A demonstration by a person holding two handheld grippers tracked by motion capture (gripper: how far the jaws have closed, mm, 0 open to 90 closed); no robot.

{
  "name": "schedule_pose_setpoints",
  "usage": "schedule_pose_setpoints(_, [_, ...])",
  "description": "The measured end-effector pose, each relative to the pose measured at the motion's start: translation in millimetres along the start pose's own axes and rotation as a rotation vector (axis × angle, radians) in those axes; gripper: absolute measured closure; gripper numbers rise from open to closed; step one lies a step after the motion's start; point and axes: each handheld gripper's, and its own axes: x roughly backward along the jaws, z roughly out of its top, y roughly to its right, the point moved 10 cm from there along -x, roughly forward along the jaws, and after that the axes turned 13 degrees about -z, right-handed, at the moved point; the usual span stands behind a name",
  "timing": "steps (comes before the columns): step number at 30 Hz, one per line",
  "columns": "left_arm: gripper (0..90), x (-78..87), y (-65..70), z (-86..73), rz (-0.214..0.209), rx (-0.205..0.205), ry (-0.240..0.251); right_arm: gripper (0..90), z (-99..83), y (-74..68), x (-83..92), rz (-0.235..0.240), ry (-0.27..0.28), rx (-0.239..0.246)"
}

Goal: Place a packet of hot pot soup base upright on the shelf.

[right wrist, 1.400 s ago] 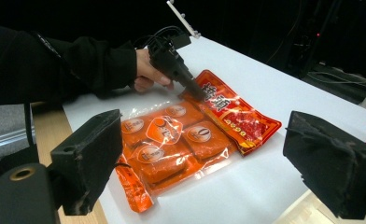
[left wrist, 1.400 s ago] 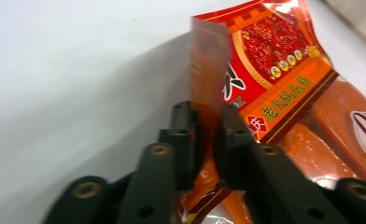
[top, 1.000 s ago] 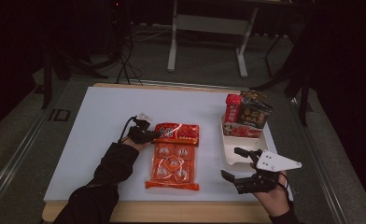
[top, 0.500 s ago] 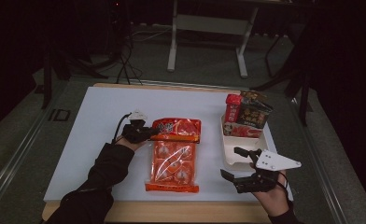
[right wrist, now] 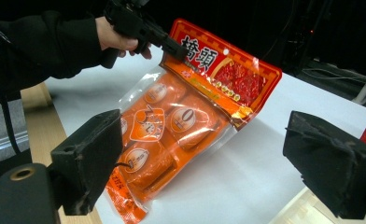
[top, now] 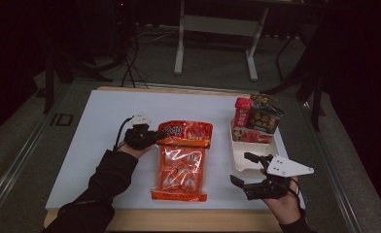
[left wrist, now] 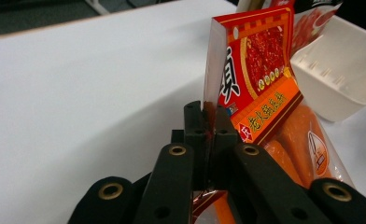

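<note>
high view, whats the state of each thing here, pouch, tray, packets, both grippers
orange pouch: sealed, top end lifted, bottom end on the table
left gripper: jaws shut on the pouch's top corner
right gripper: jaws open, holding nothing
white tray: upright, near part bare
snack packets: sealed, standing in the tray's far end

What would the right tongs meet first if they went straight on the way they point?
Probably the orange snack bag: it lies dead ahead between the open right tongs, its red top lifted by the left tongs. Depth is hard to judge; bare table lies between.
</note>
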Motion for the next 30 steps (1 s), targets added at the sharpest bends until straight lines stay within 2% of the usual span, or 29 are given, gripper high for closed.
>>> schedule_pose_setpoints(8, [89.7,8.1,13.2,7.1,-0.015,-0.034,0.02,11.9,2.0,-0.5,0.0,-0.002,-0.001,-0.003])
schedule_pose_setpoints(12, [89.7,11.1,17.9,9.4,-0.025,-0.034,0.026,11.9,7.6,-0.2,2.6,-0.003,0.012,-0.009])
schedule_pose_setpoints(14, [89.7,12.6,20.9,10.9,-0.031,-0.041,0.027,11.9,9.7,1.4,3.6,-0.017,0.017,0.0])
schedule_pose_setpoints(20, [89.7,16.9,31.3,16.5,-0.05,-0.063,0.041,14.0,17.0,7.9,2.5,-0.023,0.023,-0.025])
schedule_pose_setpoints(30, [89.8,25.5,44.0,18.7,-0.093,-0.085,0.061,15.6,31.6,10.6,-13.6,-0.045,0.031,-0.005])
